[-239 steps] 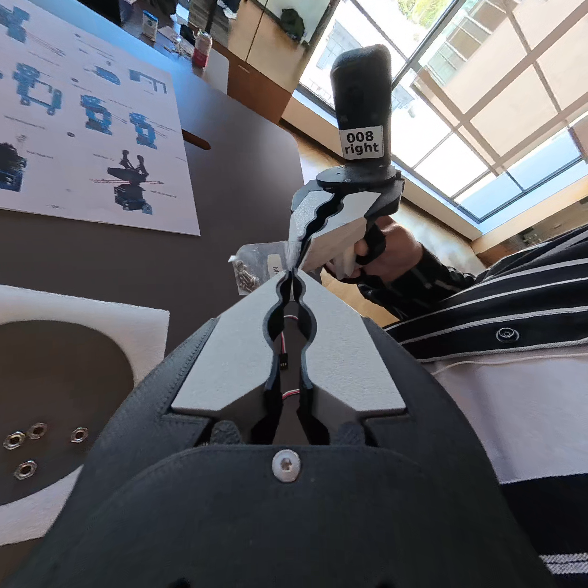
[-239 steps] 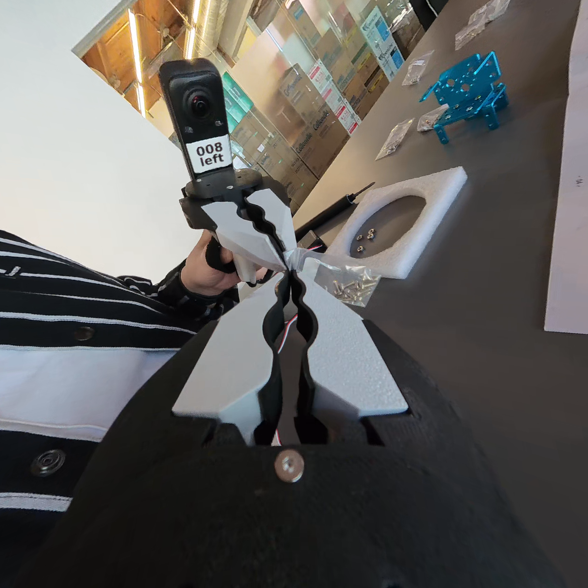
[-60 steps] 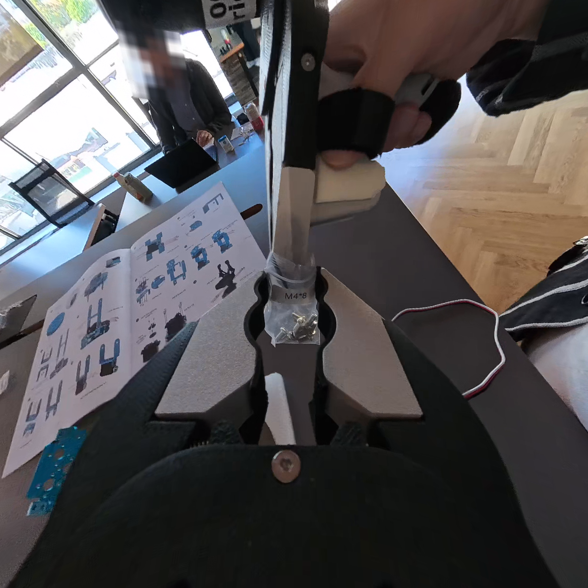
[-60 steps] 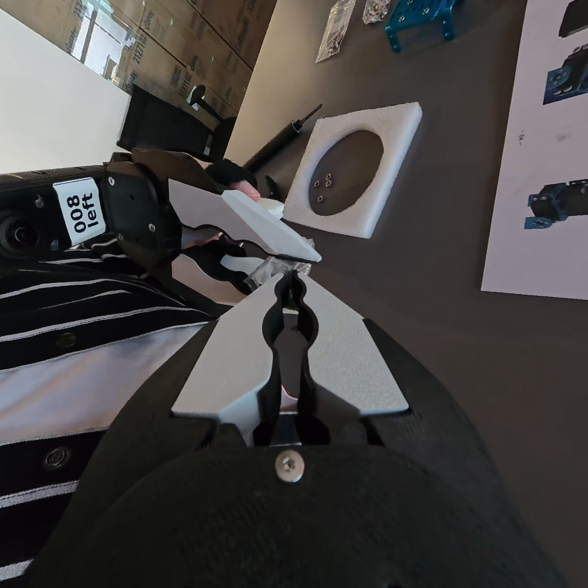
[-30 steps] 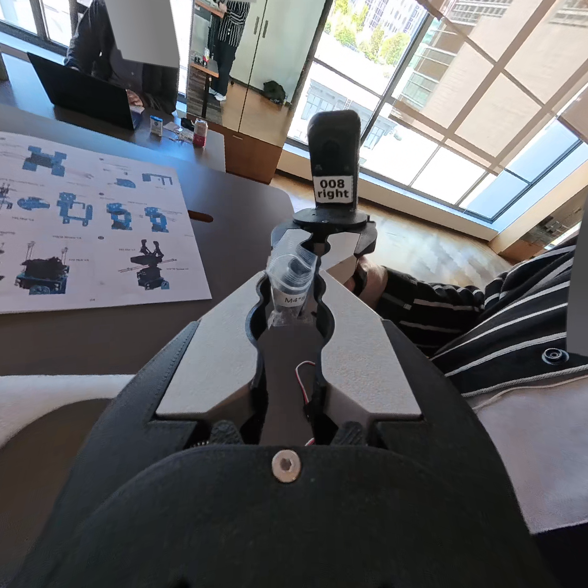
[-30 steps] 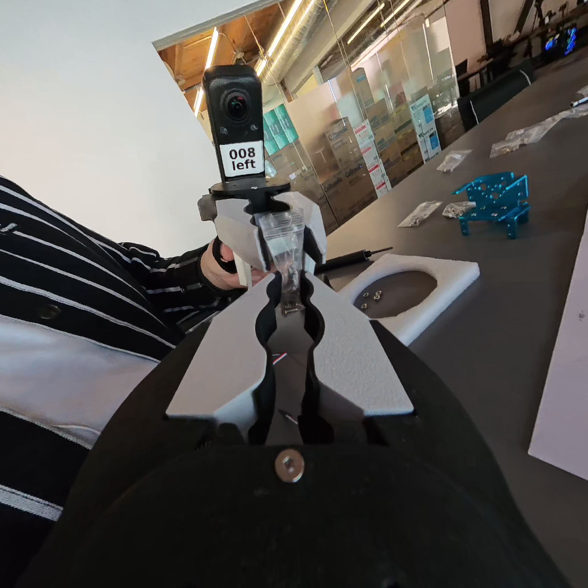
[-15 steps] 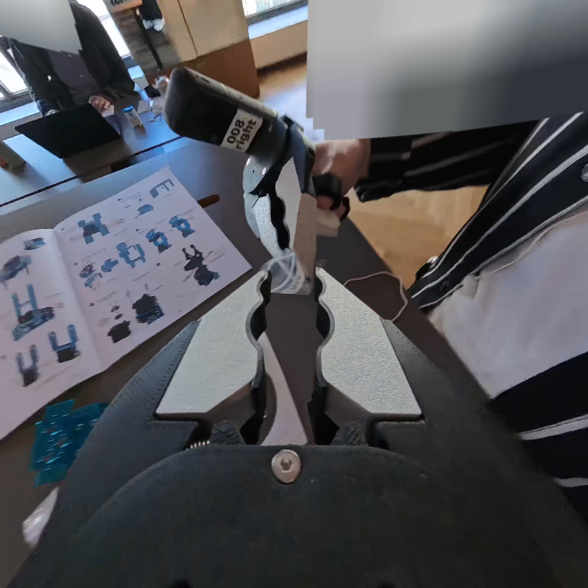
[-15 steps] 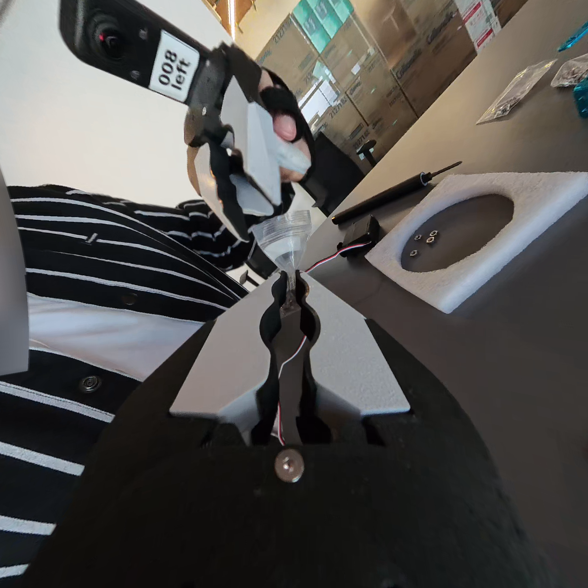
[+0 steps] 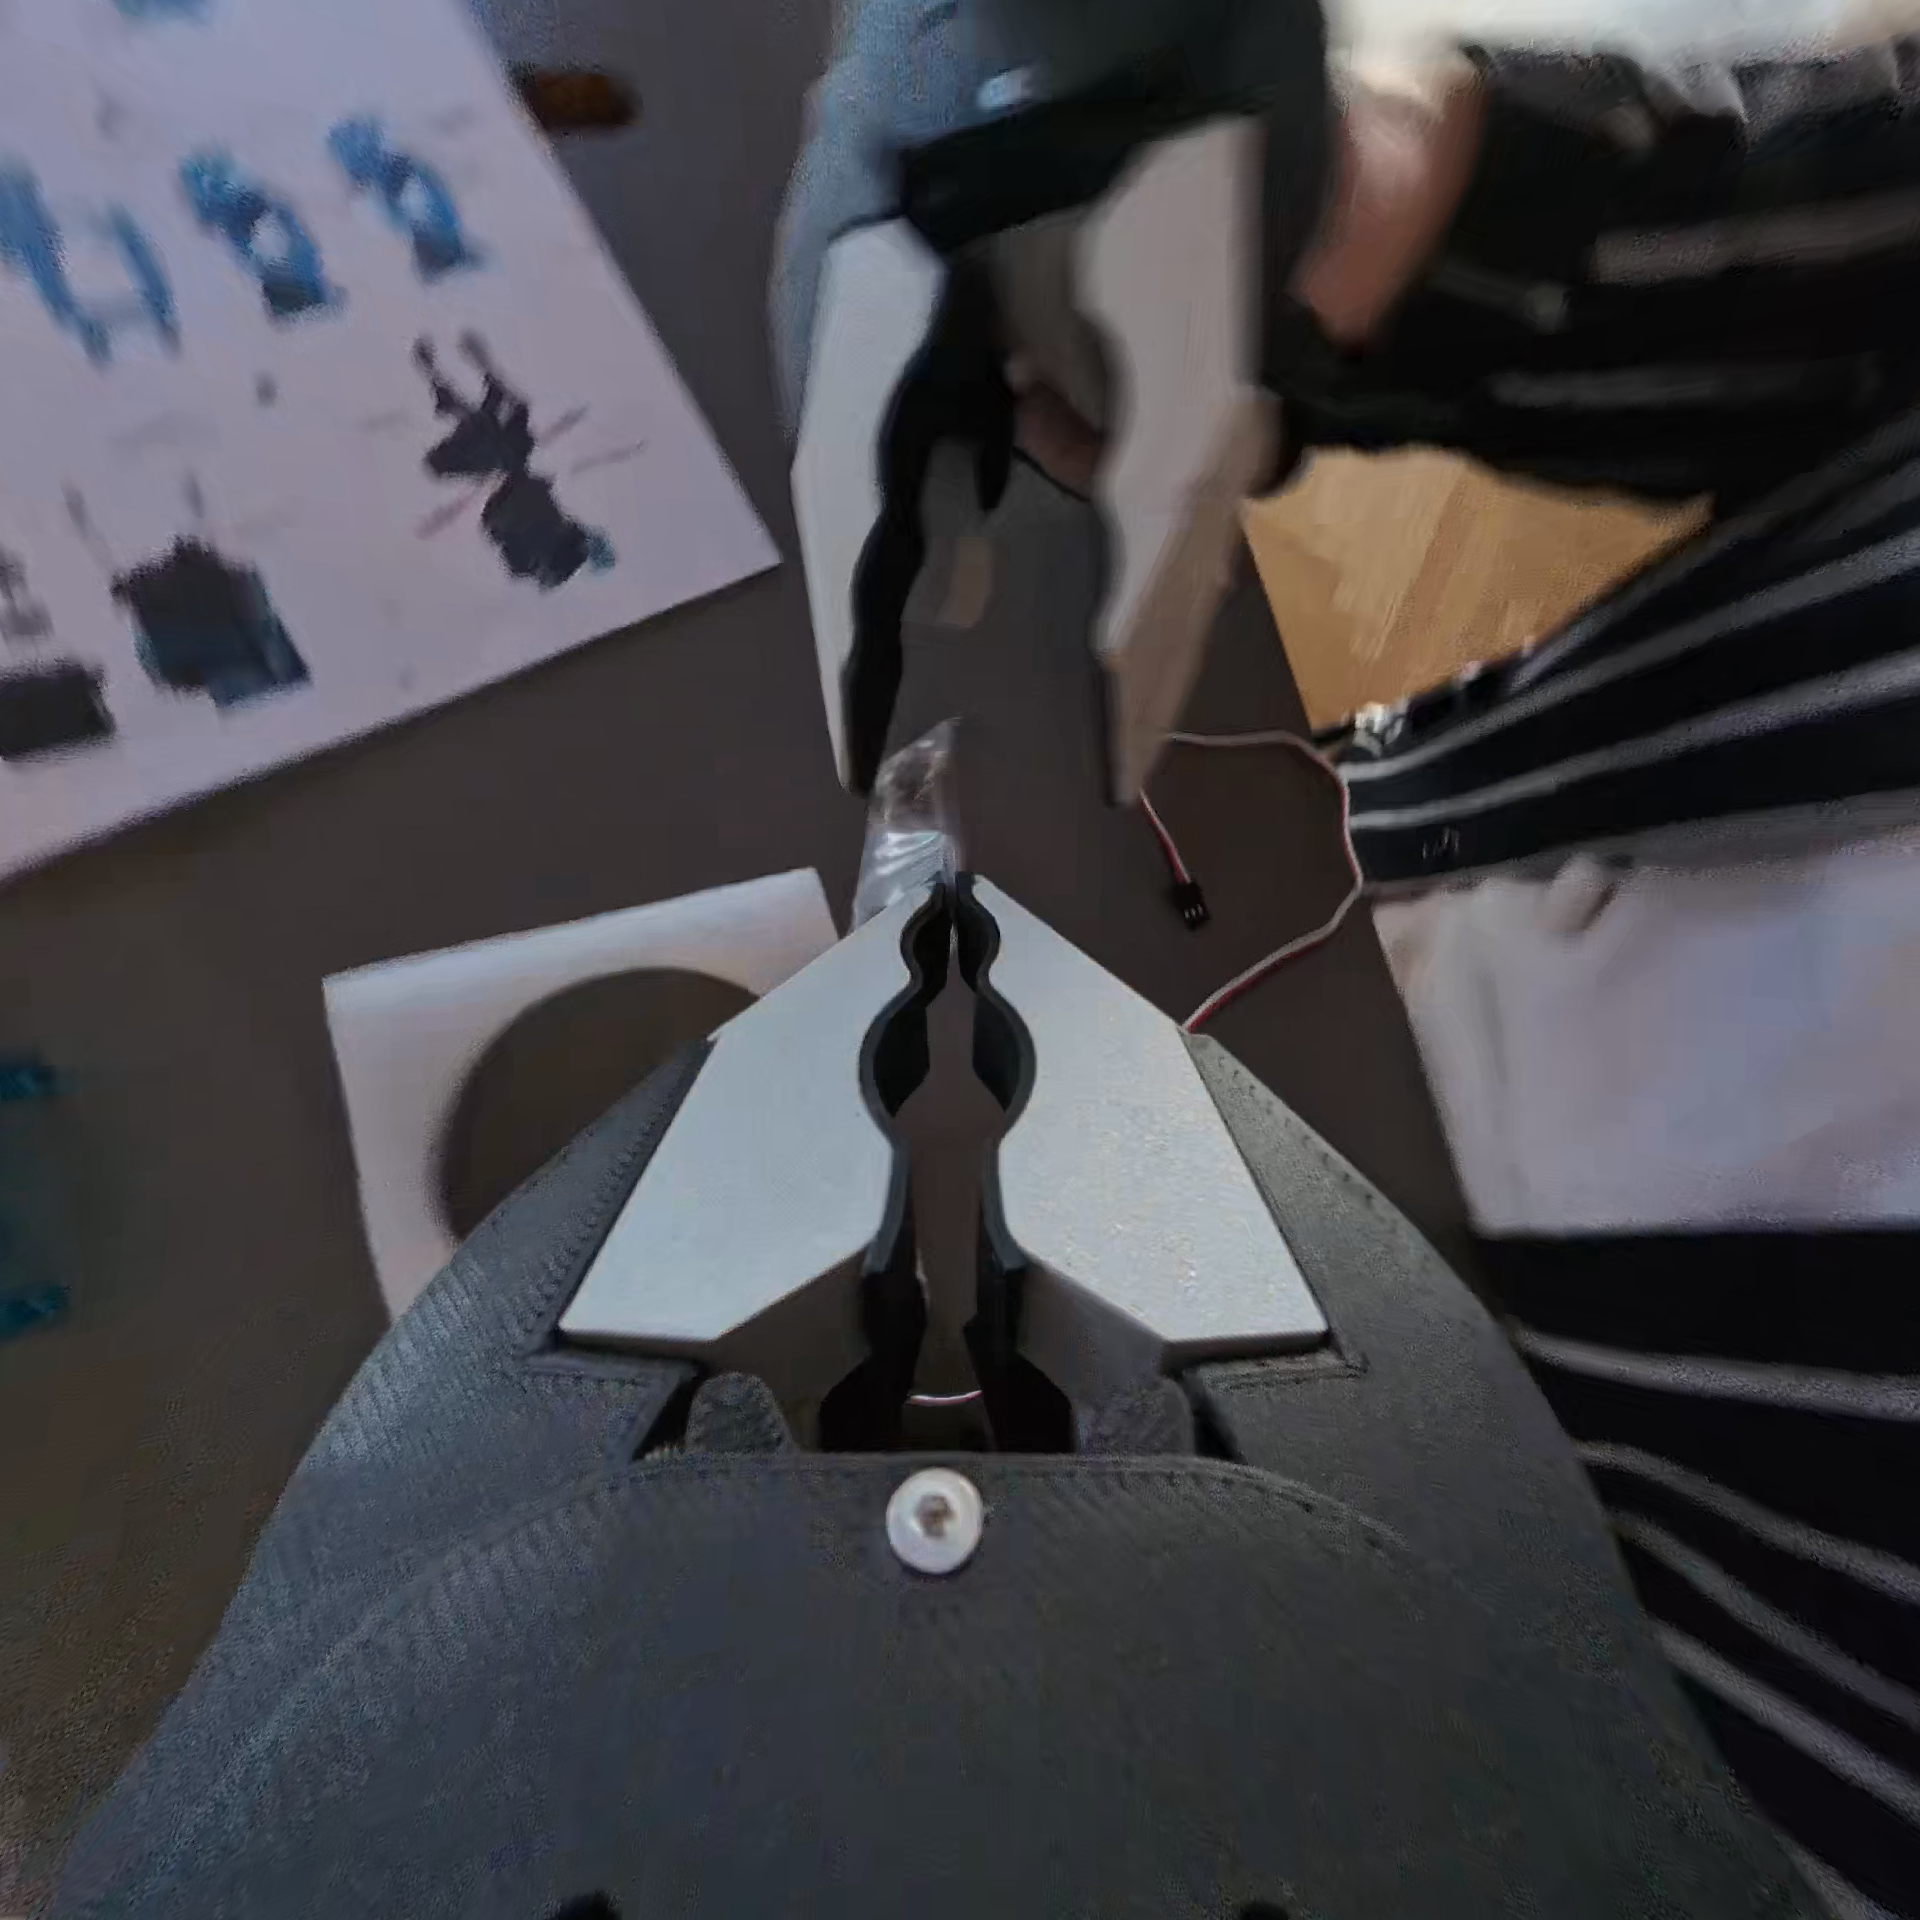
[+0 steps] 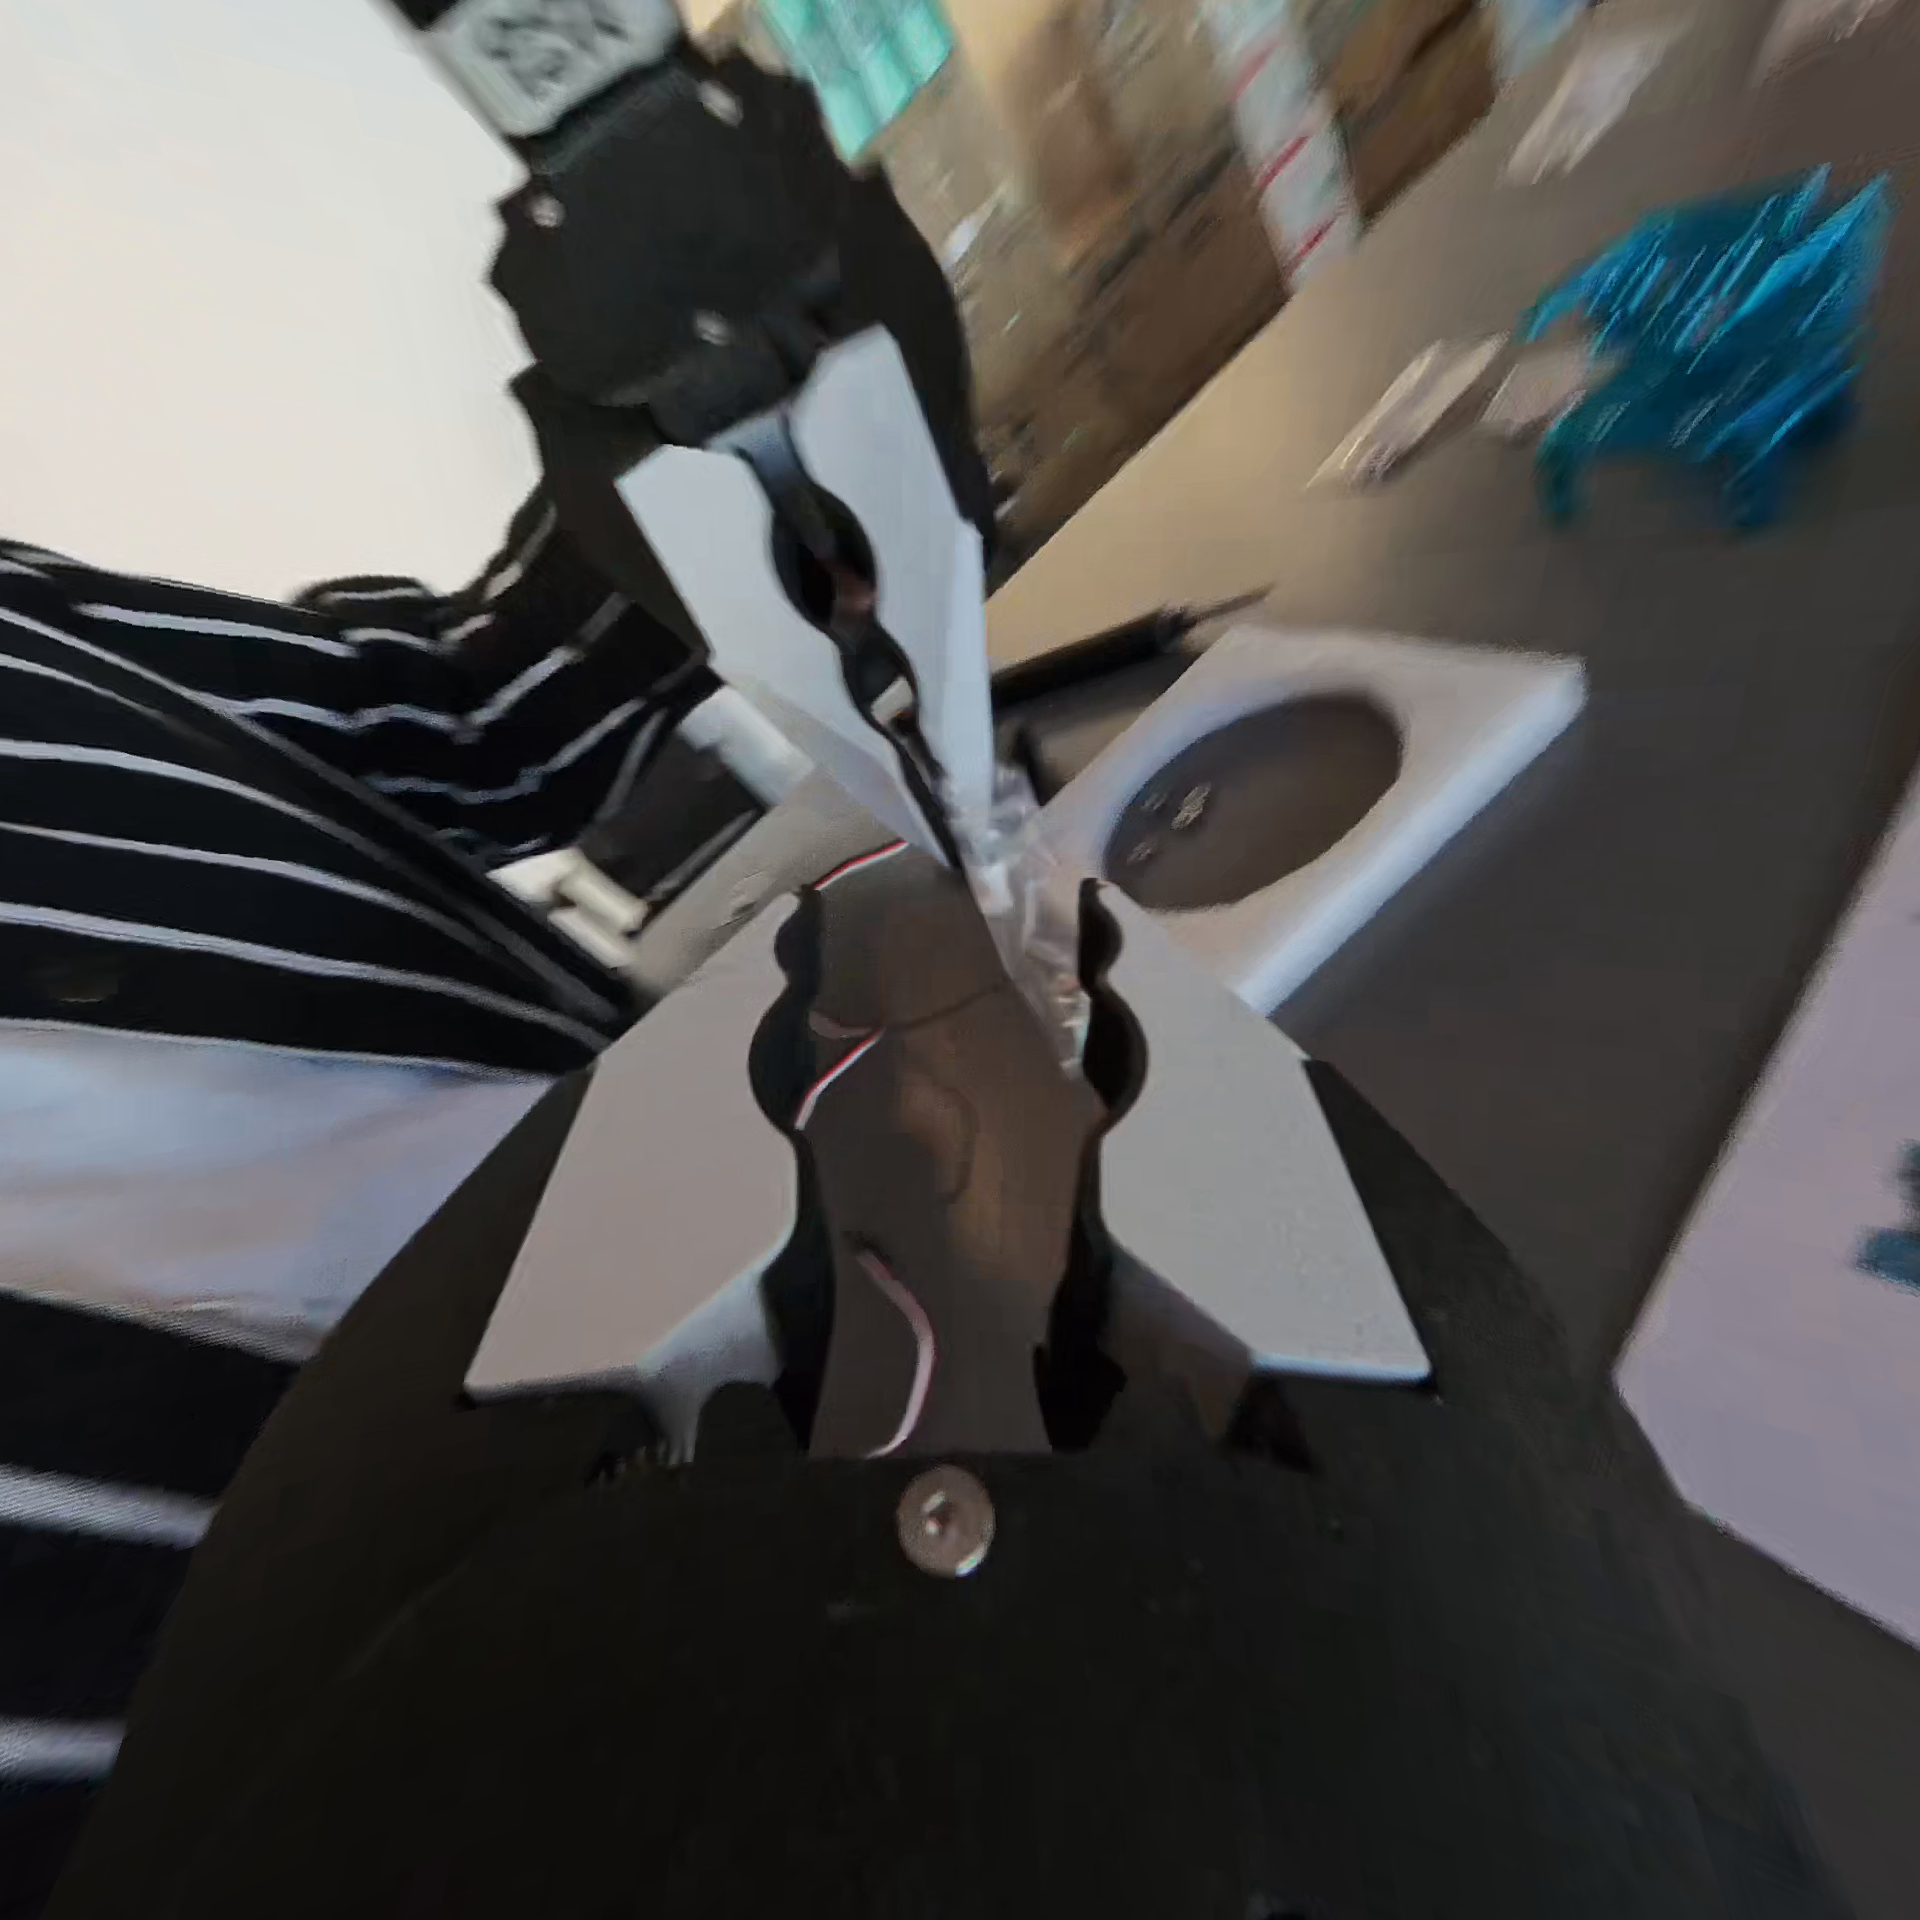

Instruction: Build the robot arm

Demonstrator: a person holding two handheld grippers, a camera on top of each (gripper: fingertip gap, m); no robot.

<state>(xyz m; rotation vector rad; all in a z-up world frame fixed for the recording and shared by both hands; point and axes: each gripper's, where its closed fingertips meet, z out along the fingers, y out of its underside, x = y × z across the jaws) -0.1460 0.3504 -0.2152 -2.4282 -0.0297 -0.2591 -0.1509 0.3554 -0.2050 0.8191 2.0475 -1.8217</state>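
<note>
Both wrist views are motion-blurred; fine detail is unreliable.

Left of the left wrist view: a large white printed sheet with blue and black assembly drawings (image 9: 312,436) lies flat on the dark grey table (image 9: 644,748). Nearer sits a white square foam pad with a round cut-out (image 9: 582,966).

Centre: the left gripper (image 9: 953,883) has its jaws pressed together at the tips, pinching the lower edge of a small clear plastic bag of screws (image 9: 914,800). The bag is held in the air above the table, between the two grippers. The right gripper (image 9: 987,774) points down at it with jaws spread wide; one tip is just beside the bag's top and the other stands well apart.

Right: a thin red, white and black servo lead (image 9: 1309,862) curls on the table near the person's striped sleeve (image 9: 1662,665).

Handling (judgement): the bag is light, limp and slick, with loose metal contents that shift. It is best pinched on an empty film edge, clear of the screws.

Change from half a second ago: the right gripper was then clamped on the bag and the left stood open. Now the left is clamped and the right has let go. The bag has changed hands.
</note>
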